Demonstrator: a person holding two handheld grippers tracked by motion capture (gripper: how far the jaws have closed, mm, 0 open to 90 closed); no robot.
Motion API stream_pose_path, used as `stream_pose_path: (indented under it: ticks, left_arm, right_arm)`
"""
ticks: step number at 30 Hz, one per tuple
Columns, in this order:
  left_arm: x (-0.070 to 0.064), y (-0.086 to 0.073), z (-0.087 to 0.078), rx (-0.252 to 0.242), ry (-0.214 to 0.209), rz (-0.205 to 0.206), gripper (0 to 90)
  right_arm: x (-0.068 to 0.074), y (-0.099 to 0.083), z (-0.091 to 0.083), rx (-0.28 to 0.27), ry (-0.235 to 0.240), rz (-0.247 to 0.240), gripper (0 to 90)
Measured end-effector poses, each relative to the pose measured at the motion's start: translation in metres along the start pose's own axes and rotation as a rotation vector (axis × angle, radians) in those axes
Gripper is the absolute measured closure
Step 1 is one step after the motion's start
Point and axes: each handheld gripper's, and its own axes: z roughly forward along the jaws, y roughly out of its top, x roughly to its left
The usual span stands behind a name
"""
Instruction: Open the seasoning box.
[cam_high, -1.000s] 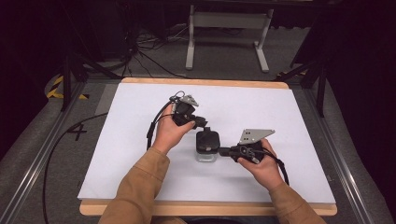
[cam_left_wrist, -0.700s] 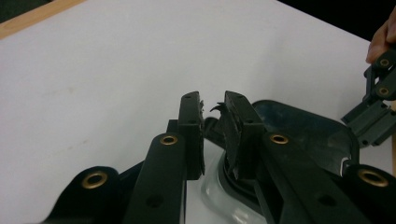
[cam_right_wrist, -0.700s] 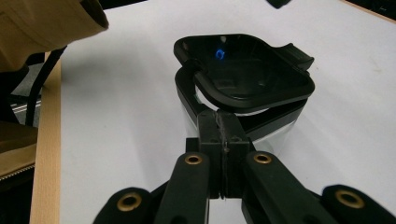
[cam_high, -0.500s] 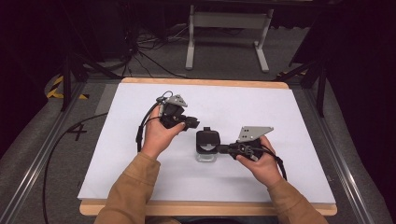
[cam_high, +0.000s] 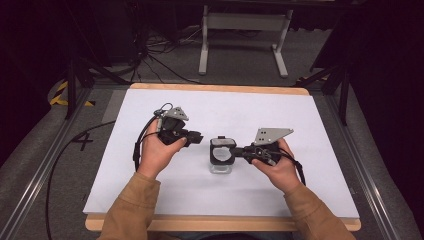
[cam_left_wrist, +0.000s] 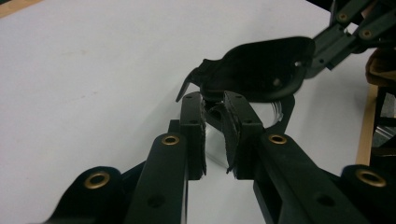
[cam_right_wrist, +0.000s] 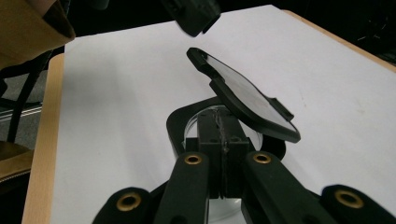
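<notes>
Clear round plastic container with a black rim and hinged black lid (cam_high: 221, 156) is sitting near the middle of the white desk (cam_high: 300, 120), a little toward the near edge, its lid tilted open. Right gripper (cam_high: 239, 152) is reaching in from the right-edge side, its jaws pressed together on the container's black rim (cam_right_wrist: 223, 122) with the raised lid (cam_right_wrist: 243, 93) slanting above them. Left gripper (cam_high: 196, 137) is hovering just beside the container on the left-edge side, its jaws standing slightly parted (cam_left_wrist: 214, 135) and gripping nothing, pointing at the lid's underside (cam_left_wrist: 261, 70)
</notes>
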Motion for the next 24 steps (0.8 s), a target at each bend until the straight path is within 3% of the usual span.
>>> stream_pose_path:
  ticks: [7, 11, 17, 21, 24]
  left_arm:
    - [-0.006, -0.006, -0.004, 0.023, 0.005, 0.01, 80.3]
    - [-0.01, -0.009, -0.005, 0.035, -0.032, 0.009, 80.3]
    - [-0.019, -0.01, 0.01, 0.06, -0.066, 0.037, 81.2]
    - [-0.024, -0.01, 0.02, 0.059, -0.112, 0.047, 84.5]
    - [-0.026, -0.011, 0.026, 0.07, -0.113, 0.061, 86.0]
  right_arm:
    - [-0.005, 0.008, 0.001, -0.025, 0.002, -0.007, 90.0]
    - [-0.009, 0.011, 0.001, -0.051, -0.007, -0.009, 90.0]
    - [-0.015, 0.013, 0.005, -0.074, -0.036, -0.007, 90.0]
    - [-0.018, 0.012, 0.007, -0.083, -0.05, 0.001, 90.0]
    - [-0.019, 0.012, 0.008, -0.089, -0.052, 0.003, 90.0]
